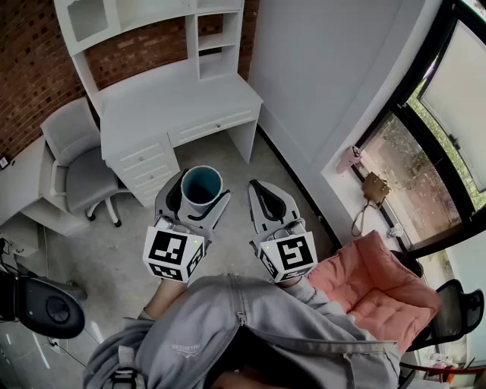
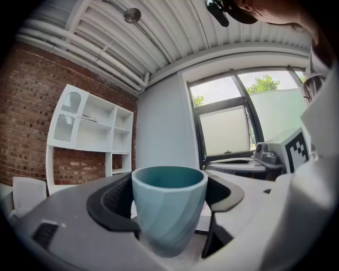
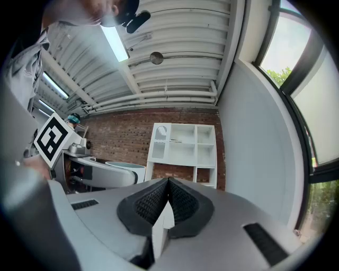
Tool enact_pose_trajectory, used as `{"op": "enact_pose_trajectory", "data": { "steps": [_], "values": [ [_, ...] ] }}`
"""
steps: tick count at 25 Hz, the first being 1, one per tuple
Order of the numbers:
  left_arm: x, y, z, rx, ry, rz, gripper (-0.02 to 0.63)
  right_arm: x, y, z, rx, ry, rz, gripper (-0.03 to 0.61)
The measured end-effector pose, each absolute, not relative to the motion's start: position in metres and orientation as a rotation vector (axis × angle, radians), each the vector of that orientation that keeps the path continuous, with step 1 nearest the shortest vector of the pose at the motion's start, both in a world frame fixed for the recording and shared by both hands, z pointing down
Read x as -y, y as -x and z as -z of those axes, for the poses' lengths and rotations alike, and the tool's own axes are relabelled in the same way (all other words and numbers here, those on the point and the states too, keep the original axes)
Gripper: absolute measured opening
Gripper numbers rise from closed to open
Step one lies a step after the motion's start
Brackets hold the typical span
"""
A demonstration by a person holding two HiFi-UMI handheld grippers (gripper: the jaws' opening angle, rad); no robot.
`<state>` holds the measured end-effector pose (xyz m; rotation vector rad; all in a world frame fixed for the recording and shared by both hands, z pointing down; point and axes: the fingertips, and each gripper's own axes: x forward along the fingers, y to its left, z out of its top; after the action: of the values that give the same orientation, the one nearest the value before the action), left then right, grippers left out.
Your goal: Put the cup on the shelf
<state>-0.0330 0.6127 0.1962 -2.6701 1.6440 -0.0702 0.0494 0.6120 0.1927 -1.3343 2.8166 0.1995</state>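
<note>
In front of the desk [image 1: 176,97], cup [image 2: 168,210] upright in the left gripper [image 1: 200,191], jaws wide on its sides, right gripper [image 1: 264,196] just beside, jaws pressed together, shelf [image 1: 217,39] at the desk's back edge.

You are holding two grippers, one left gripper [image 1: 200,190] and one right gripper [image 1: 260,188]. That makes two marker cubes, a marker cube [image 1: 174,253] on the first and a marker cube [image 1: 288,256] on the second. You have one teal cup [image 1: 202,185]. Ahead of you stand one white desk [image 1: 175,95], one shelf unit [image 1: 152,15], one grey chair [image 1: 80,163] and one pink cushion [image 1: 372,285].
</note>
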Motion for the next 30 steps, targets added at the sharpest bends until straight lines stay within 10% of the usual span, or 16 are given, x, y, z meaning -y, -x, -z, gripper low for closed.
{"op": "enact_pose_trajectory", "data": {
  "steps": [30],
  "values": [
    [-0.553,0.0,-0.211,-1.672,2.669,0.079,0.388,-0.549,-0.091,-0.21,-2.786,1.34,-0.13,0.028]
  ]
}}
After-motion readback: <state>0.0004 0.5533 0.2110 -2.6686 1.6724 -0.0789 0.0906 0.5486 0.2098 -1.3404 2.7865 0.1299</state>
